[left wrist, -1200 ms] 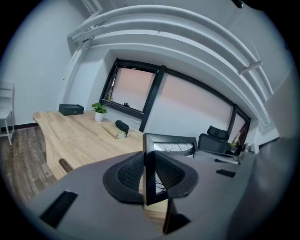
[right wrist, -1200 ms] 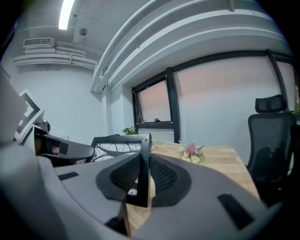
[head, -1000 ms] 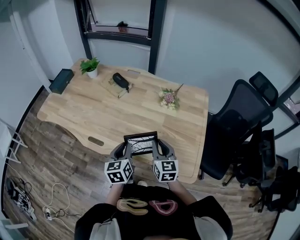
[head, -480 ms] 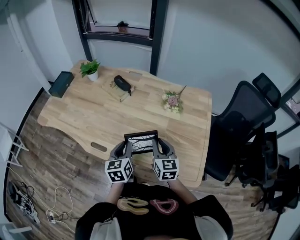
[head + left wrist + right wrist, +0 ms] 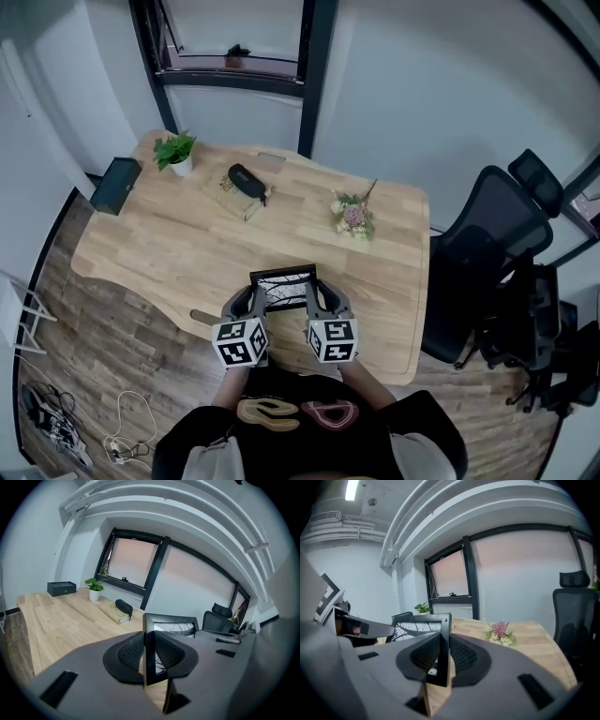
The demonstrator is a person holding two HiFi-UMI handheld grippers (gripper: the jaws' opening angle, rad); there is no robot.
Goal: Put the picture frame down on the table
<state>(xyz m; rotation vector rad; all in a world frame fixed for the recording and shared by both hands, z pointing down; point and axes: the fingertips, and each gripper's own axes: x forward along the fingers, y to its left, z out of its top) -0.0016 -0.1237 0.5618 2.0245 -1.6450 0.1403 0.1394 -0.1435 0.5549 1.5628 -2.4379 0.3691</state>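
Left gripper view shows my left gripper (image 5: 149,654) clamped on one side edge of the picture frame (image 5: 171,619), with the ribbed pads pressing the black moulding from both faces. My right gripper (image 5: 442,656) pinches the opposite edge the same way. I grip both sides so that the frame cannot twist or tip. It sits roughly upright between my hands, over the near edge of the table (image 5: 178,239). Bare wood lies just ahead, well short of the flowers (image 5: 353,216) and the dark case (image 5: 246,173), and I judge that the sensible landing spot.
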